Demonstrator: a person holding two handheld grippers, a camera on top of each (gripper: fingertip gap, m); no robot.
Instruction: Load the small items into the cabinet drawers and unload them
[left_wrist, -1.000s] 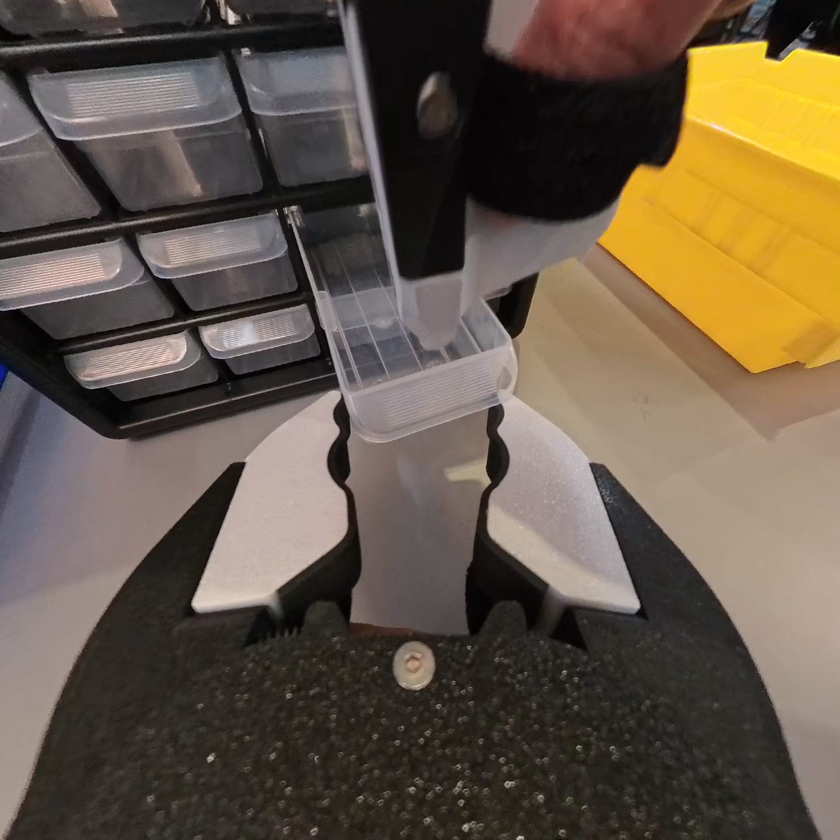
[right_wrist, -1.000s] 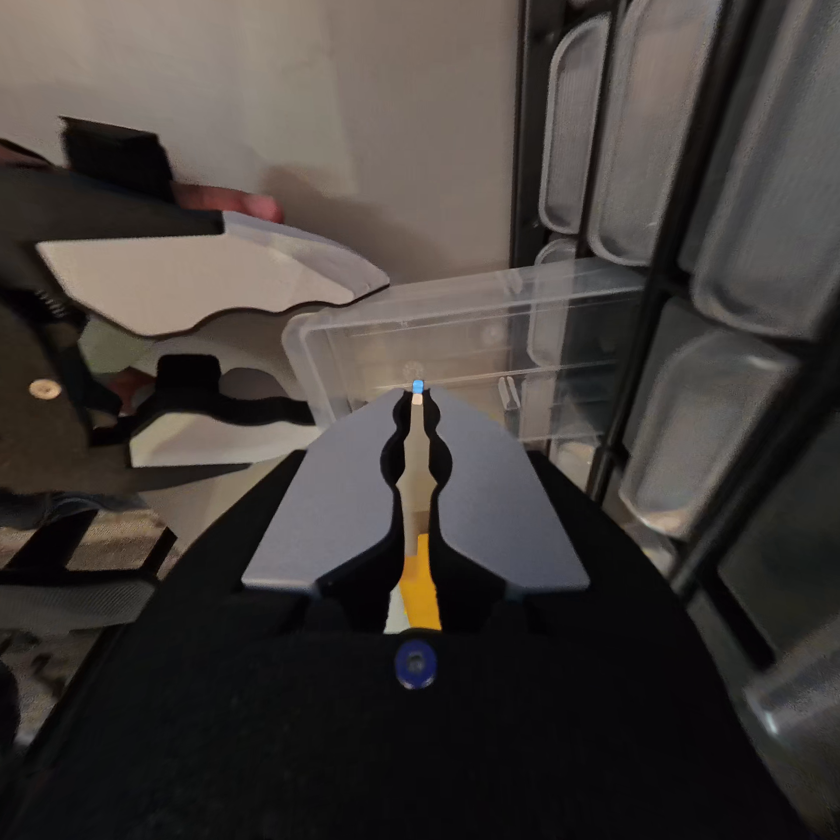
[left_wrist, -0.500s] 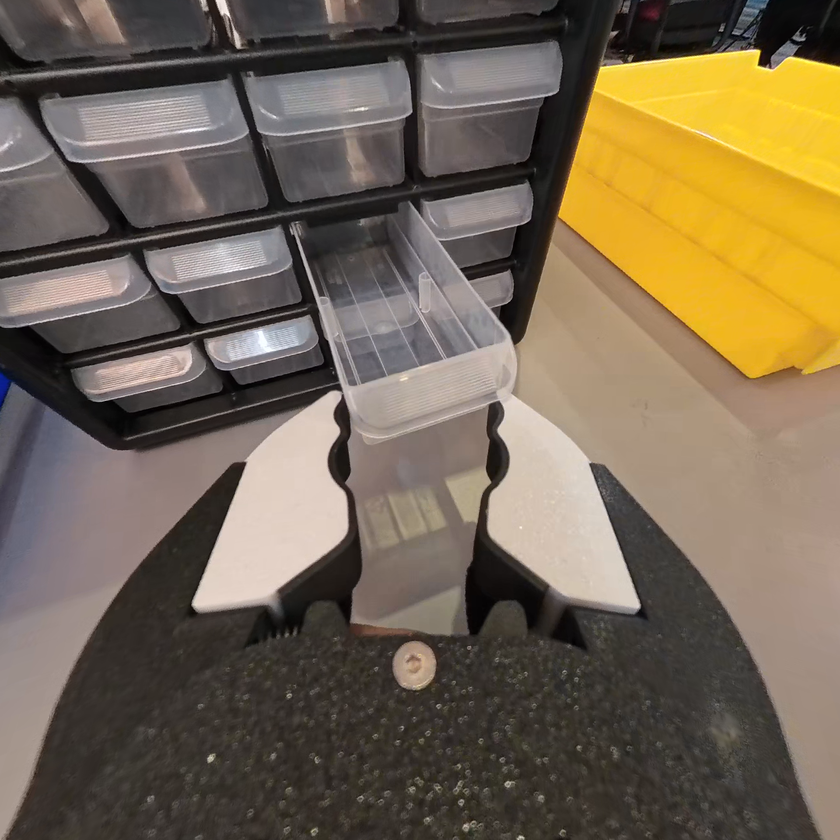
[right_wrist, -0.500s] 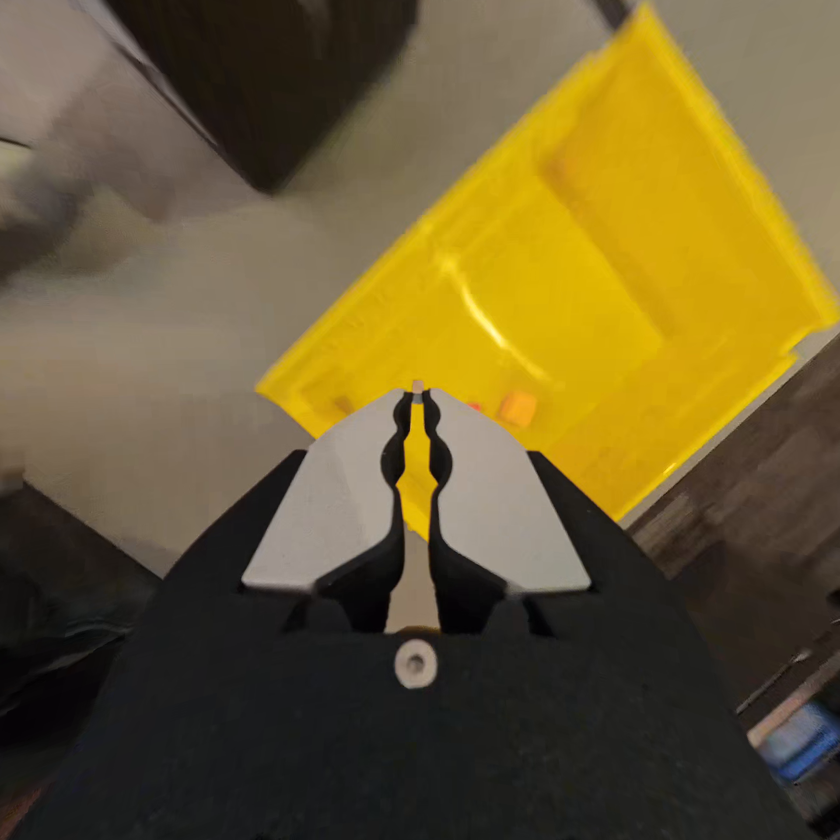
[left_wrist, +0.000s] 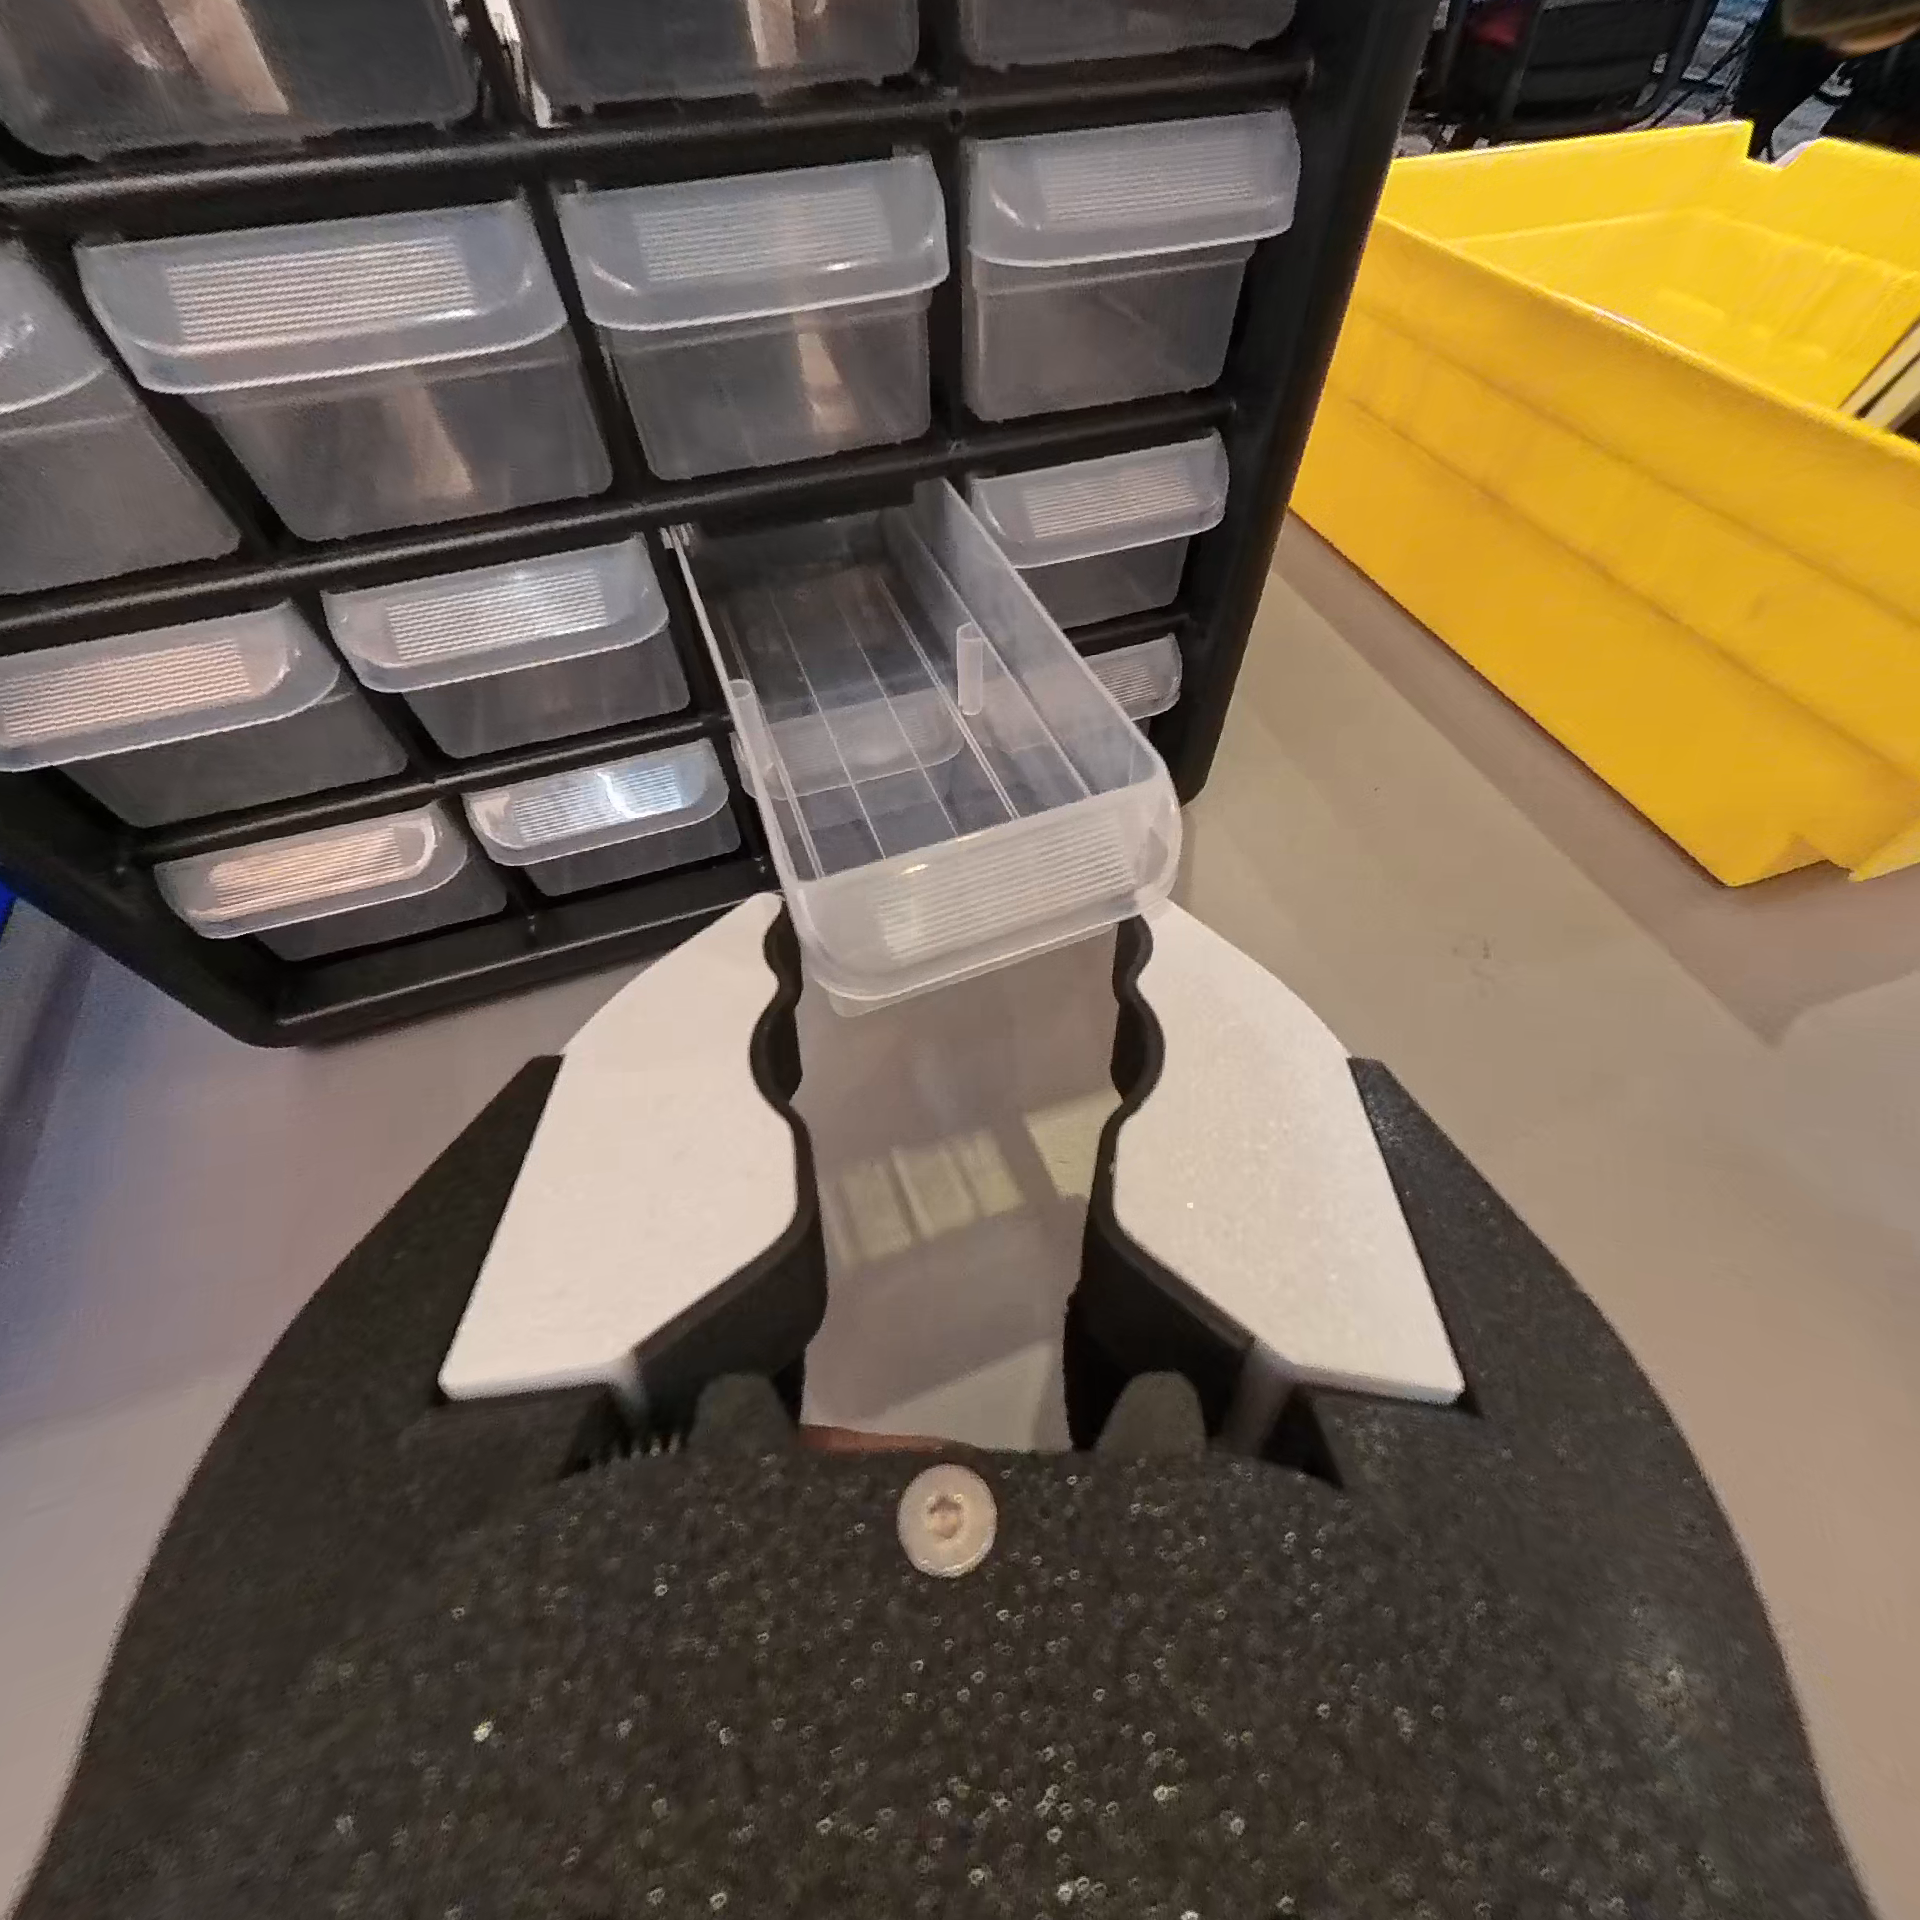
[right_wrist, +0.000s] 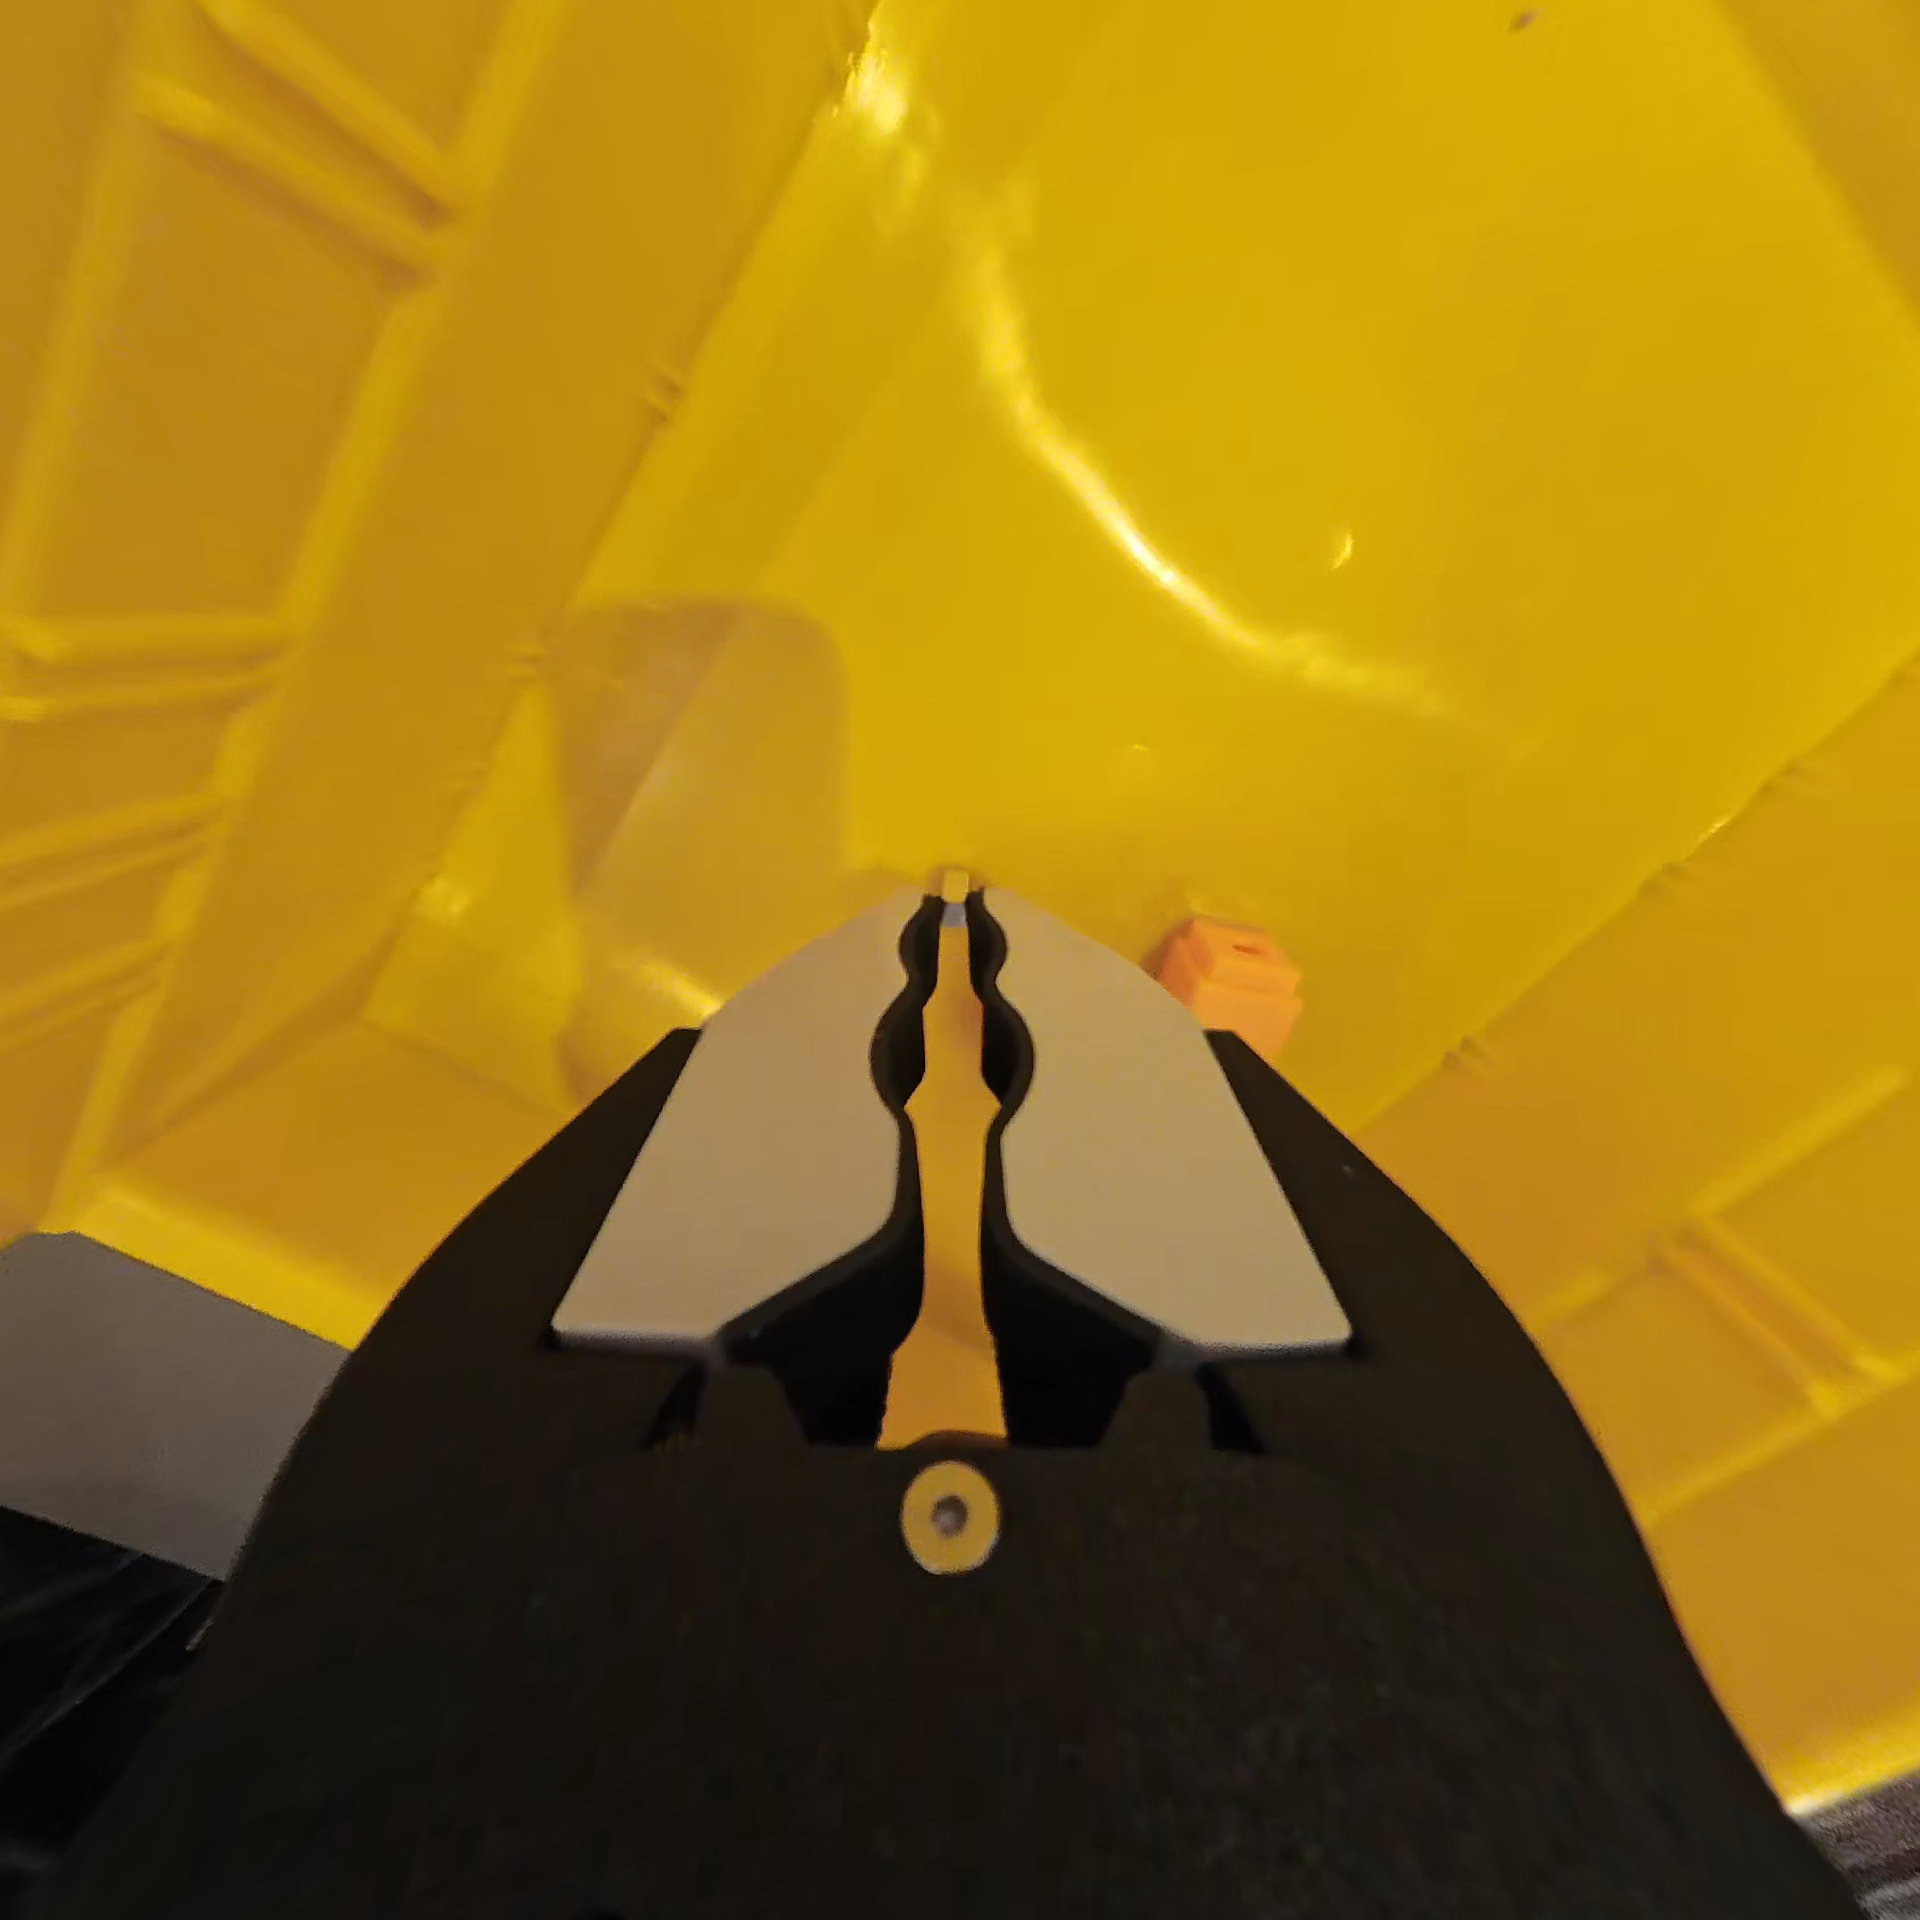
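Note:
A black cabinet (left_wrist: 1262, 343) holds rows of clear drawers. One clear drawer (left_wrist: 987, 894) in the lower rows is pulled far out and looks empty. My left gripper (left_wrist: 954, 920) is open just in front of it, its white fingers (left_wrist: 665, 1143) on either side of the drawer's front lip without pinching it. In the right wrist view my right gripper (right_wrist: 954, 902) is shut on a tiny pale item (right_wrist: 954, 885) at its tips, low inside the yellow bin (right_wrist: 1351, 416). A small orange item (right_wrist: 1226, 971) lies on the bin floor just right of the tips.
The yellow bin (left_wrist: 1621, 499) stands on the grey table (left_wrist: 1403, 987) to the right of the cabinet. The other drawers (left_wrist: 343, 353) are shut. A clear, blurred shape (right_wrist: 696, 748) shows on the bin wall left of my right gripper. Across from one pair of fingers to the other is roughly 30 cm.
My right gripper left the open drawer with the tiny item, swung over to the yellow bin and dropped down into it. My left gripper and the drawer have stayed put.

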